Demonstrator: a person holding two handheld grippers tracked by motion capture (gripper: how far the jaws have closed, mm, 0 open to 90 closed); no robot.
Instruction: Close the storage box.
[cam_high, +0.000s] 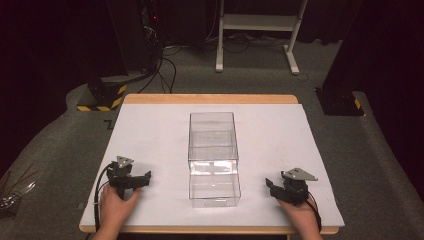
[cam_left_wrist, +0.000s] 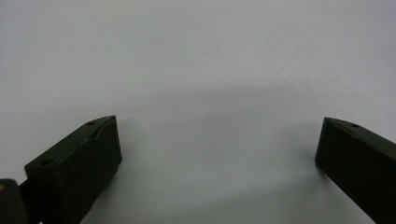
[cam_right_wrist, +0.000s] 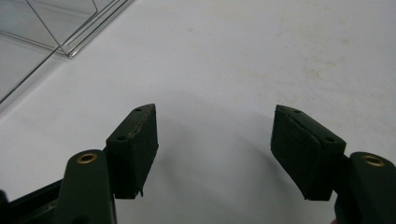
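Note:
A clear plastic box (cam_high: 212, 142) stands in the middle of the white table top (cam_high: 150, 130), with a clear drawer (cam_high: 214, 189) pulled out toward me. Its corner shows at the upper left of the right gripper view (cam_right_wrist: 56, 32). My left gripper (cam_high: 141, 181) rests on the table at the front left, held by a hand; its jaws stand wide apart over bare white surface (cam_left_wrist: 217, 119). At the front right my right gripper (cam_high: 270, 188) is also held low, open (cam_right_wrist: 215, 112), with nothing between its jaws. Both grippers are apart from the box.
The table has a wooden edge (cam_high: 210, 98) at the back. Beyond it on the grey floor are white stand legs (cam_high: 255, 22), black cables (cam_high: 165, 65) and yellow-black striped bases (cam_high: 102, 95). A dark pillar base (cam_high: 340, 100) stands at the right.

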